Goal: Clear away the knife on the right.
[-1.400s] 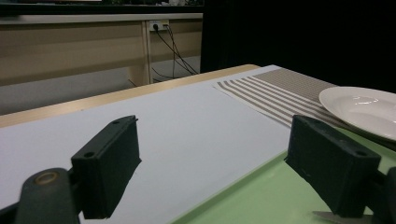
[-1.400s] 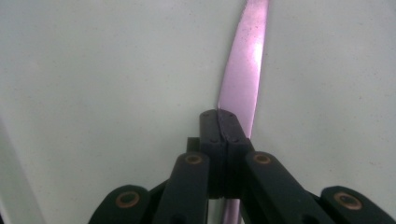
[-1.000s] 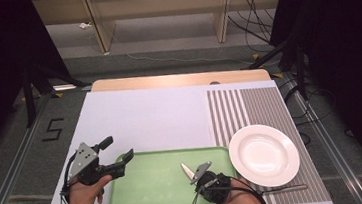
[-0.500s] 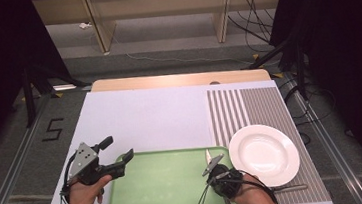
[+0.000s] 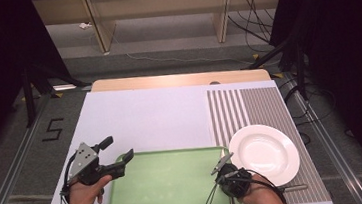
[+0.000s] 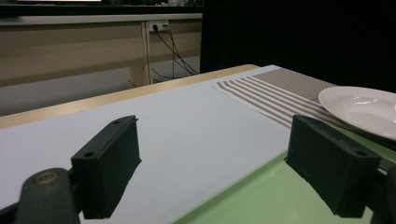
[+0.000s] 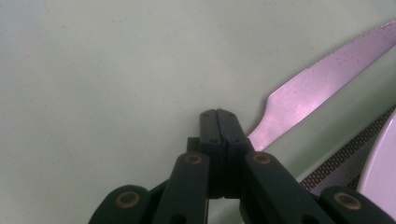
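A green tray (image 5: 167,188) lies at the table's near edge, with a white plate (image 5: 264,153) to its right on a striped mat (image 5: 250,108). My right gripper (image 5: 222,174) hovers over the tray's right rim, shut on a table knife (image 5: 222,162). In the right gripper view the jaws (image 7: 218,114) are pressed together. The knife's blade (image 7: 313,88) runs out from behind them along the tray rim, beside the plate (image 7: 383,172). At the tray's left corner my left gripper (image 5: 118,148) is open with nothing between its jaws (image 6: 215,154).
A white sheet (image 5: 145,115) covers the table's left and middle, beyond the tray (image 6: 261,196). A thin utensil handle (image 5: 294,188) lies on the striped mat just below the plate (image 6: 364,107). Cables trail on the floor behind the table.
My right gripper has carried the knife rightward across the tray toward its right rim and the plate. The left gripper has stayed still and open.
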The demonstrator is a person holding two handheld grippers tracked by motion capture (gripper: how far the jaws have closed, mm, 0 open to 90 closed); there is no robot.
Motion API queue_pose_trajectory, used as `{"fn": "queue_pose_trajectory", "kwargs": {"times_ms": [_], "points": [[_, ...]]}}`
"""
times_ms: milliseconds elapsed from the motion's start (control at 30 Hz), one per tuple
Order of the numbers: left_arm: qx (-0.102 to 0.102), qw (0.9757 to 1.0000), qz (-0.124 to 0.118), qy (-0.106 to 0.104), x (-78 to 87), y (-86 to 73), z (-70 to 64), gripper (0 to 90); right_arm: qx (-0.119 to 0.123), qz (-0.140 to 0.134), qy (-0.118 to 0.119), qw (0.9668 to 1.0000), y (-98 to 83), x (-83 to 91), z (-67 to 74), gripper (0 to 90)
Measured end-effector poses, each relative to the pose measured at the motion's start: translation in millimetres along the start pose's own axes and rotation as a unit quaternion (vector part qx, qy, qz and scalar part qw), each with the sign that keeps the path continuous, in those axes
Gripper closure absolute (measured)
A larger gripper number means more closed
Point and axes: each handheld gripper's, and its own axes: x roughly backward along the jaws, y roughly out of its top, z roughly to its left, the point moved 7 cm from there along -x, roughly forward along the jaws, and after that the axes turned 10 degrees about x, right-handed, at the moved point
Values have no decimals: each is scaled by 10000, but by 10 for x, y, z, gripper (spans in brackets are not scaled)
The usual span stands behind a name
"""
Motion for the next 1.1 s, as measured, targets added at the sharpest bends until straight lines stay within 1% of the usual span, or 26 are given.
{"fn": "queue_pose_trajectory", "kwargs": {"times_ms": [167,233,267,400,433,467,500,533,567,600,667,700,733,767,800,833,867,900,933,967,1033,1067,1100], "points": [[3,10000,5,-8,-1,0,2,165,-17,-32,4,10000,-10,-1,-9,900],[6,10000,-3,-10,0,2,-2,165,-26,-112,18,9999,-3,8,-22,900],[13,10000,-35,-52,-7,4,-5,165,-44,-167,61,9998,0,24,-28,900],[21,10000,-34,-55,-6,6,-5,165,-173,-493,202,9984,12,108,-69,893],[4,10000,2,-20,4,6,-2,165,-226,-588,212,9978,13,125,-83,884],[7,10000,-9,-29,3,7,-3,165,-264,-698,269,9969,14,139,-99,867],[8,10000,-10,-30,3,7,-3,165,-252,-788,291,9961,19,150,-111,850],[8,10000,-9,-31,3,7,-4,165,-399,-854,311,9951,22,170,-119,807],[5,10000,-10,-32,3,8,-4,165,-471,-885,301,9945,23,183,-128,770],[-4,10000,-7,-34,2,8,-4,165,-491,-981,346,9934,25,201,-143,713],[16,10000,-29,-59,-7,5,-6,165,-575,-1195,472,9901,33,247,-162,619],[13,10000,-26,-54,-7,6,-7,165,-589,-1351,554,9875,38,275,-170,571],[1,10000,0,-24,1,7,-7,165,-706,-1495,531,9848,54,276,-180,522],[3,10000,-8,-31,1,9,-8,165,-720,-1574,552,9834,51,289,-192,465],[2,10000,-6,-34,0,9,-8,165,-677,-1627,562,9828,44,308,-203,419],[8,10000,-4,-29,-1,8,-7,165,-681,-1640,454,9831,36,321,-217,362],[26,10000,-19,-57,-10,6,-8,165,-686,-1645,417,9831,33,325,-218,339],[13,10000,21,-12,-6,1,-2,165,-690,-1639,434,9831,25,336,-216,328],[18,10000,19,-14,-9,0,-2,165,-685,-1676,431,9825,21,341,-221,315],[16,10000,21,-11,-8,1,-2,165,-714,-1746,422,9811,22,340,-219,303],[9,10000,17,-5,-9,6,-2,165,-674,-1730,462,9815,-2,355,-229,291],[3,10000,24,-9,-12,4,-3,165,-675,-1762,461,9810,-7,358,-232,276],[12,10000,30,-7,-15,1,-4,165,-716,-1822,465,9796,-11,367,-237,259]]}}
